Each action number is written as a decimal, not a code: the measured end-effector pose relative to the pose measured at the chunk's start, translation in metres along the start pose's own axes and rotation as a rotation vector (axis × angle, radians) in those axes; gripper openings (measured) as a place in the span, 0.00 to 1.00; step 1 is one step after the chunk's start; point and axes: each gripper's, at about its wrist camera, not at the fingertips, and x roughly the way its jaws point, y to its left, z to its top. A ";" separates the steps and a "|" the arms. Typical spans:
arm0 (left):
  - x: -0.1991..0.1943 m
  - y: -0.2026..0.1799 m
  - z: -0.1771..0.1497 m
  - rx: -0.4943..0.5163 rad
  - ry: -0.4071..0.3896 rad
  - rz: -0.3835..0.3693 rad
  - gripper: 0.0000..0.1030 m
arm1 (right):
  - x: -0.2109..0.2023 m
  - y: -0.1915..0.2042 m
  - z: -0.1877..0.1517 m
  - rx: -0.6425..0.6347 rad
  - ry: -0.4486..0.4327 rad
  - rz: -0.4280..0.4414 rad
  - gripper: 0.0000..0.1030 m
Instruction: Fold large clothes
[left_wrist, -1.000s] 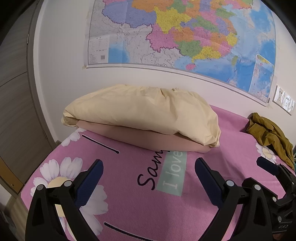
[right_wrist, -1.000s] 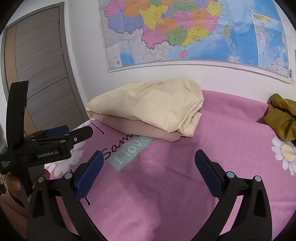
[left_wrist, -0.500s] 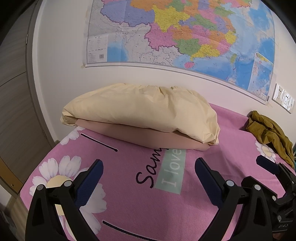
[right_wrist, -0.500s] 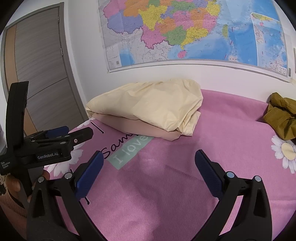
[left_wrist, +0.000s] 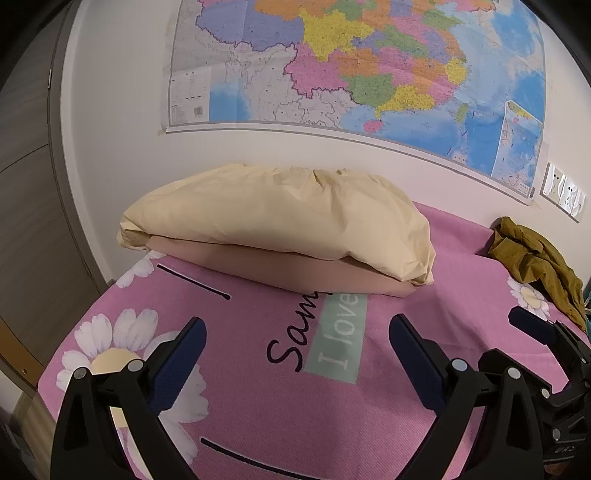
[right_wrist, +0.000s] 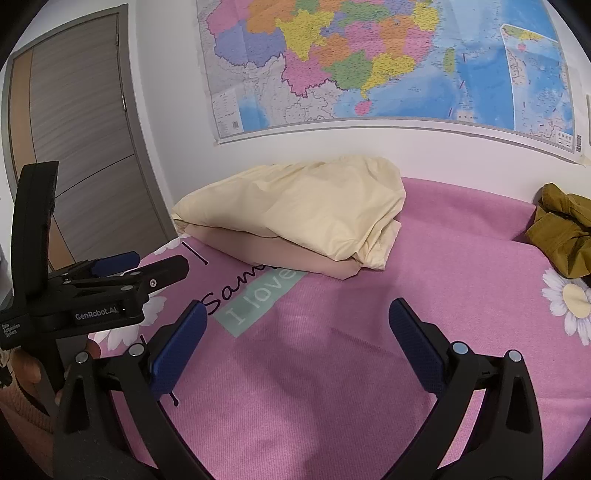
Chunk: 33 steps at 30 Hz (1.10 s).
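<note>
A crumpled olive-green garment (left_wrist: 535, 258) lies at the far right of the pink bed (left_wrist: 295, 406), near the wall; it also shows in the right wrist view (right_wrist: 561, 232). My left gripper (left_wrist: 297, 343) is open and empty, hovering over the bedspread near its front. My right gripper (right_wrist: 297, 328) is open and empty too, over the middle of the bed. The left gripper's body shows at the left of the right wrist view (right_wrist: 92, 295). Both grippers are well short of the garment.
A cream pillow (left_wrist: 280, 218) lies on a beige pillow (left_wrist: 295, 269) at the back left, against the white wall with a map (left_wrist: 369, 66). A grey door (right_wrist: 85, 147) stands left of the bed. Wall switches (left_wrist: 563, 192) are at the right.
Both grippers have eased back and slightly down; the pillows and garment look a little farther and higher in view. Jaws stay open. Nothing on the bed has moved.
</note>
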 end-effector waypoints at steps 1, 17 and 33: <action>0.000 0.000 0.000 0.000 0.001 0.000 0.93 | 0.000 0.000 0.000 0.002 -0.001 0.000 0.94; 0.001 -0.002 -0.002 0.002 0.003 -0.004 0.93 | 0.003 0.000 -0.001 0.004 0.005 -0.002 0.94; 0.000 -0.003 -0.002 0.005 0.004 0.000 0.93 | 0.004 -0.001 -0.002 0.011 0.006 -0.003 0.94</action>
